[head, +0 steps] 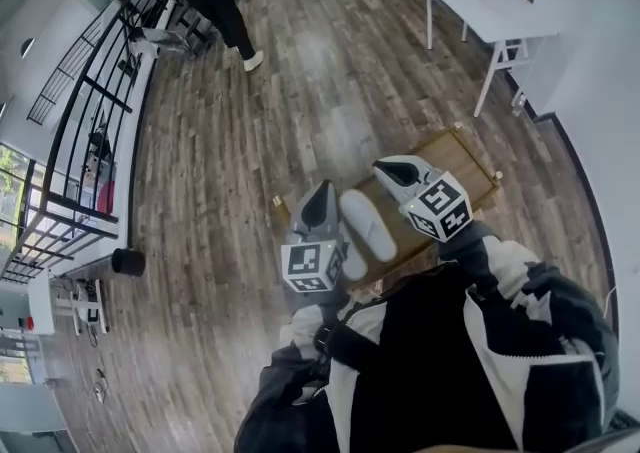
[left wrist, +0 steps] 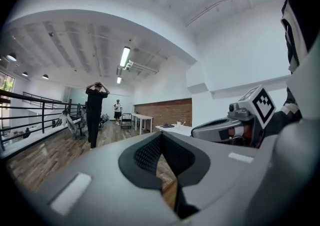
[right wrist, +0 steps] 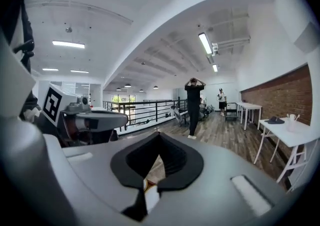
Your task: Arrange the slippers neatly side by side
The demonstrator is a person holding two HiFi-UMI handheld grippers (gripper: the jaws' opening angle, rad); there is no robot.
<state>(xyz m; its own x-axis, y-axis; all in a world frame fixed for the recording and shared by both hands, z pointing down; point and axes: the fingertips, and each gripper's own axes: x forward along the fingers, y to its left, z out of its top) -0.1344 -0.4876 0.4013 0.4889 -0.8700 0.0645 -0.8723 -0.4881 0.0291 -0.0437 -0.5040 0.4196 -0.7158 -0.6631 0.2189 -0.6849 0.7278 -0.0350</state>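
While both grippers are hovering level, well above the floor, neither one is carrying anything. The left gripper (head: pixel 320 203) is holding its jaws pressed together, with only bare wood showing through the slit beneath them. The right gripper (head: pixel 400 173) is likewise closed tight and empty, with a glimpse of white and wood showing under its jaws. A white slipper (head: pixel 368 224) is lying on the wooden tray (head: pixel 465 156) on the floor, appearing between the two grippers in the head view. A white sliver just beside the left gripper's marker cube may be its partner, but the gripper is covering most of it, so I cannot tell how the pair is sitting. The step in hand seems to be a pause clear of the slippers, either for judging the pair's alignment or for preparing another reach. If the pair is not yet lying parallel, the next move is calling for tipping one gripper downward, opening its jaws, lowering to a slipper's edge and shifting it until the toes are lining up.
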